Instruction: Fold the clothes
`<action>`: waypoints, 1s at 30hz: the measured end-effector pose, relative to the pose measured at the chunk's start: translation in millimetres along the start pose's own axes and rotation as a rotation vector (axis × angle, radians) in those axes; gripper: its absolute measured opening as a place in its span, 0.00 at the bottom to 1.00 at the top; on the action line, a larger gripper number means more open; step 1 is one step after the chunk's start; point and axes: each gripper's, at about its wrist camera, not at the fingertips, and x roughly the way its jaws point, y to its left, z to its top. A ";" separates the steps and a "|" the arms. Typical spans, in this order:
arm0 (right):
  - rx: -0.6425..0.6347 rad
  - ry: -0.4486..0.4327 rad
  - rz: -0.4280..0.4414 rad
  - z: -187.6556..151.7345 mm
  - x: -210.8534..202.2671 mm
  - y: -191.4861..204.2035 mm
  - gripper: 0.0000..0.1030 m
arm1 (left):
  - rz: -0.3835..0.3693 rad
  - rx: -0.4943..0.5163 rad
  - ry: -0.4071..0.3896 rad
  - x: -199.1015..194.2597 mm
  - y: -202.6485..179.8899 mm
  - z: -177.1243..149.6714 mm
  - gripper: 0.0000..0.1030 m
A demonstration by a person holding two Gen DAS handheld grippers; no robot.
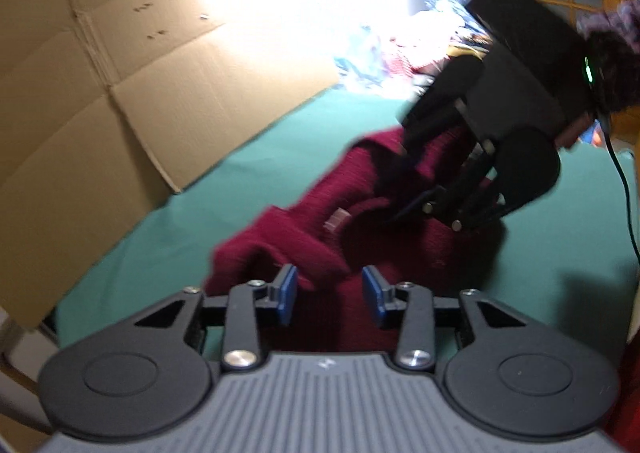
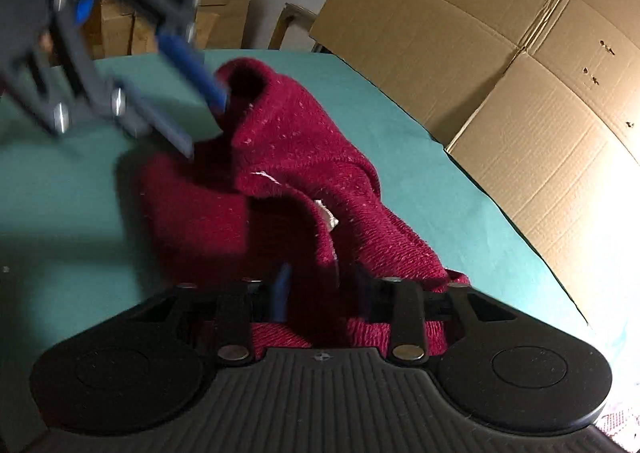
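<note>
The red sweater [image 2: 280, 173] lies bunched on the green bench [image 2: 60, 193]. The right claw [image 2: 320, 289] seemingly grips its hem; the left claw [image 1: 330, 295] gapes empty. Spreading flat is needed next.

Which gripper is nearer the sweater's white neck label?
Right. The right gripper has its jaws down in the sweater folds just below the label. The left gripper sits at the sweater's far edge, its open jaws clear of the label.

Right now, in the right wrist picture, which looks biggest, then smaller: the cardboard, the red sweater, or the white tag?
1. Cardboard
2. Red sweater, almost as big because it is nearer the camera, so unsure
3. White tag
</note>
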 end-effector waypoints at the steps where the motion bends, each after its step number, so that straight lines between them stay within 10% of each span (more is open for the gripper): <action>1: 0.004 0.007 0.000 2.2 3.6 -1.6 0.14 | 0.014 -0.022 -0.017 -1.8 8.4 4.5 0.47; 14: -0.087 0.108 0.082 -19.4 -41.3 13.0 0.08 | -0.135 0.194 0.038 12.7 -4.6 10.2 0.53; 30: -0.147 0.143 0.081 -31.2 -4.7 31.9 0.09 | -0.261 0.084 0.118 67.0 -26.3 -22.3 0.66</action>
